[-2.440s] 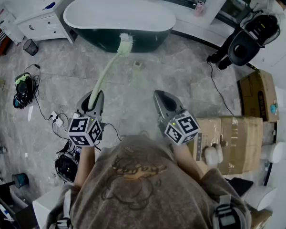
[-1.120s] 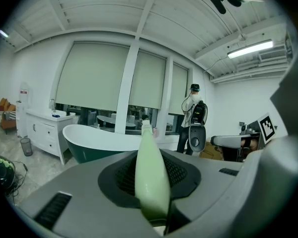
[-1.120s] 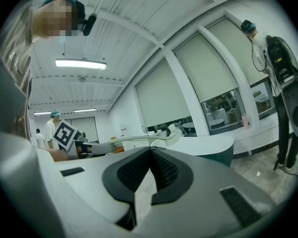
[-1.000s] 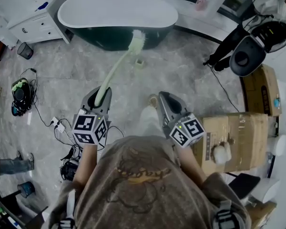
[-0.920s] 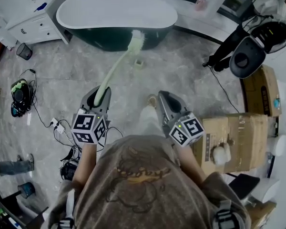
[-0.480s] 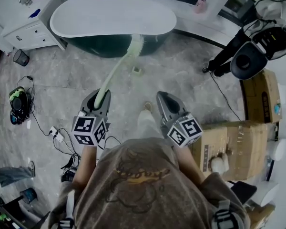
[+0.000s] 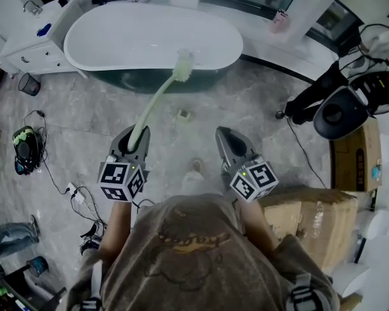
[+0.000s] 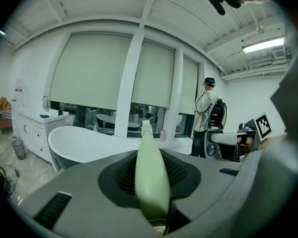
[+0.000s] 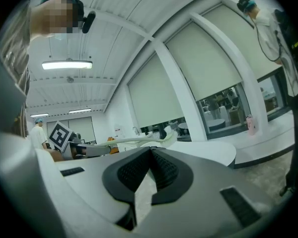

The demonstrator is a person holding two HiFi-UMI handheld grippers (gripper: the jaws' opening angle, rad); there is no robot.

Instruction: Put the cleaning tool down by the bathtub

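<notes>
Pinching the brush by its handle, left gripper holds it aloft, head over near edge of bathtub; right gripper pressed together, empty. Setting-down on floor not yet done

The brush is pale green with whitish bristles. The bathtub is white inside and dark green outside. The floor is grey, veined like marble. The left gripper and right gripper are grey, chequered black-and-white at the back. The cardboard box is brown
</notes>
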